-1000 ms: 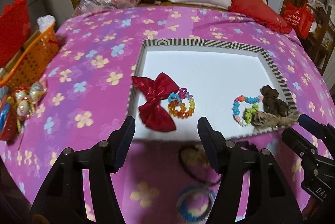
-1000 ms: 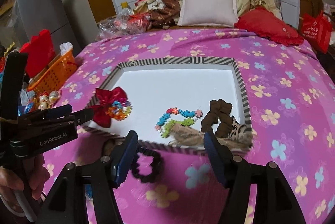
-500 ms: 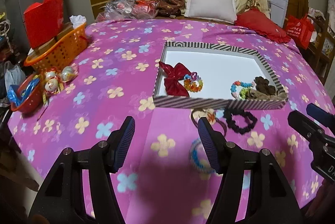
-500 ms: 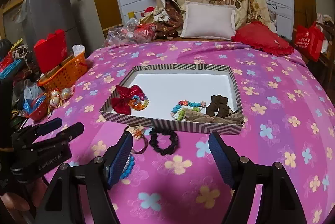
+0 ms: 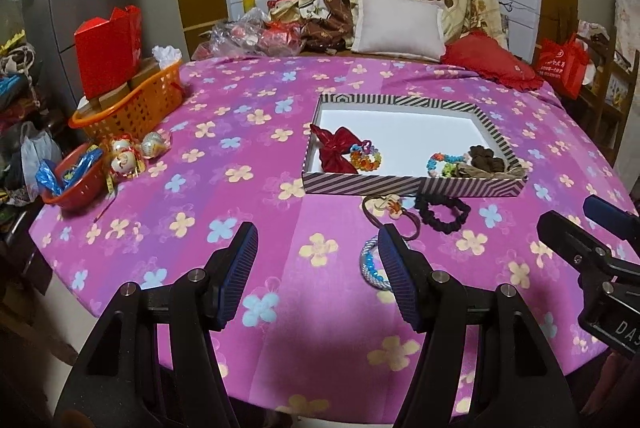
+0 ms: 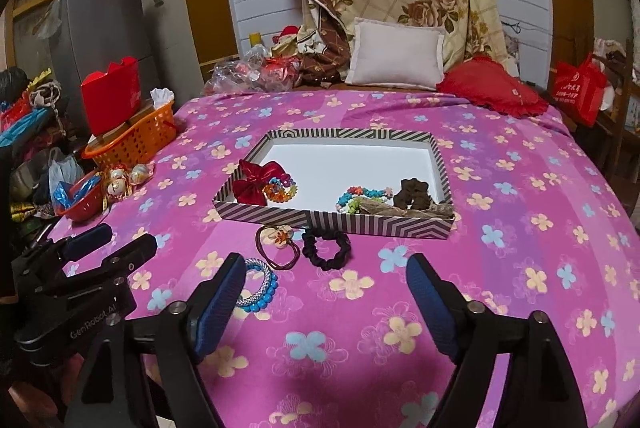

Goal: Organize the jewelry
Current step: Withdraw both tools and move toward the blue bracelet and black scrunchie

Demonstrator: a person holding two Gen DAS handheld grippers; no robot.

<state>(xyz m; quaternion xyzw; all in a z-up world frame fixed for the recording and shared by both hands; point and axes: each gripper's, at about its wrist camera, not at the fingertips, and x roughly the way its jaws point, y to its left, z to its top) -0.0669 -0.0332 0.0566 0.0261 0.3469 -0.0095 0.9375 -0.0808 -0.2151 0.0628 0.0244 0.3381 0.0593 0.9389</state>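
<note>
A striped tray (image 5: pixel 404 185) (image 6: pixel 340 221) on the pink flowered cloth holds a red bow (image 5: pixel 335 149) (image 6: pixel 256 180), a colourful bead bracelet (image 5: pixel 365 157) (image 6: pixel 282 189), a flower bracelet (image 5: pixel 442 163) (image 6: pixel 362 196) and brown scrunchies (image 5: pixel 486 159) (image 6: pixel 414 193). In front of the tray lie a brown hair tie with a charm (image 5: pixel 389 209) (image 6: pixel 278 241), a black scrunchie (image 5: pixel 442 214) (image 6: pixel 326 250) and a blue bead bracelet (image 5: pixel 370 266) (image 6: pixel 258 286). My left gripper (image 5: pixel 318 276) and right gripper (image 6: pixel 326 302) are both open and empty, held back above the near cloth.
An orange basket (image 5: pixel 132 104) (image 6: pixel 134 140) with a red box (image 5: pixel 108 52), a red bowl (image 5: pixel 74 180) (image 6: pixel 82 202) and small ornaments (image 5: pixel 126 154) sit at the left edge. Pillows (image 5: pixel 398 26) and bags lie at the far side.
Both grippers have pulled back and up from the tray, so the whole table shows. The three loose pieces in front of the tray have come into view.
</note>
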